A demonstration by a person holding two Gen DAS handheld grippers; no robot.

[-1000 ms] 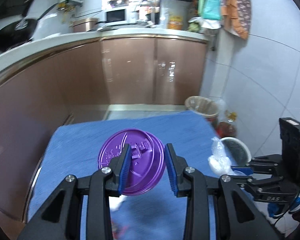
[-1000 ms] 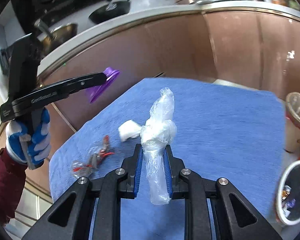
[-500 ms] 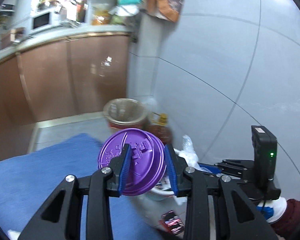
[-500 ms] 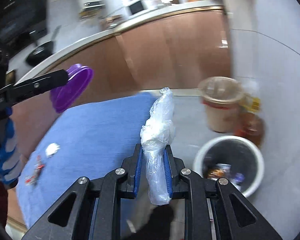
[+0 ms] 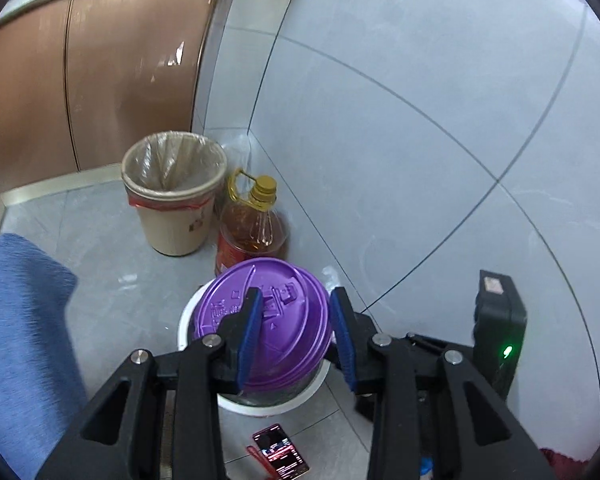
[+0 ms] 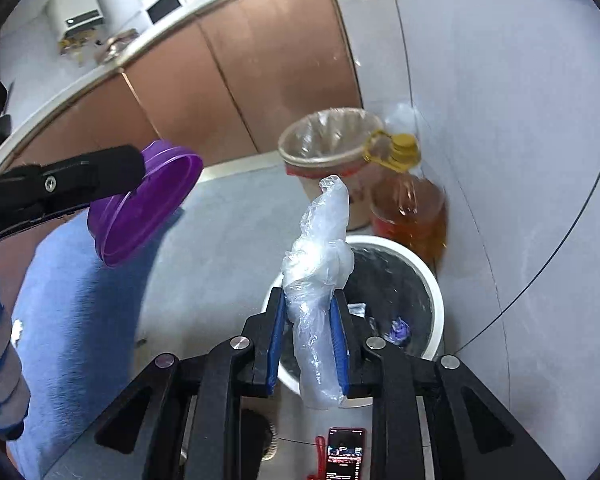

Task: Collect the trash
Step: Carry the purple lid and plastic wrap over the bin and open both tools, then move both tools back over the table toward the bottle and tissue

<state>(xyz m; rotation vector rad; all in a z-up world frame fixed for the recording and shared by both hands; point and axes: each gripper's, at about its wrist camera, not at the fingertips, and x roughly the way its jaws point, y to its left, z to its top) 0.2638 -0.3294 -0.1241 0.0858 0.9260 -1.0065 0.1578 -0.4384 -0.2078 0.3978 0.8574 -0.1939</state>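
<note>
My left gripper (image 5: 296,320) is shut on a purple plastic lid (image 5: 284,356) and holds it tilted over the white trash bin (image 5: 260,404) on the floor. The lid also shows in the right wrist view (image 6: 148,204), held left of and higher than my right gripper. My right gripper (image 6: 310,320) is shut on a crumpled clear plastic bag (image 6: 320,264) above the near rim of the same white bin (image 6: 432,288), which has trash inside.
A tan bin with a clear liner (image 5: 174,192) and a bottle of amber oil (image 5: 256,224) stand behind the white bin by the tiled wall. The blue cloth-covered table (image 5: 16,320) lies at left. A phone (image 5: 280,454) lies on the floor.
Both grippers swung right from over the blue table to the white bin, still holding the lid and the bag. The bin is now directly below them.
</note>
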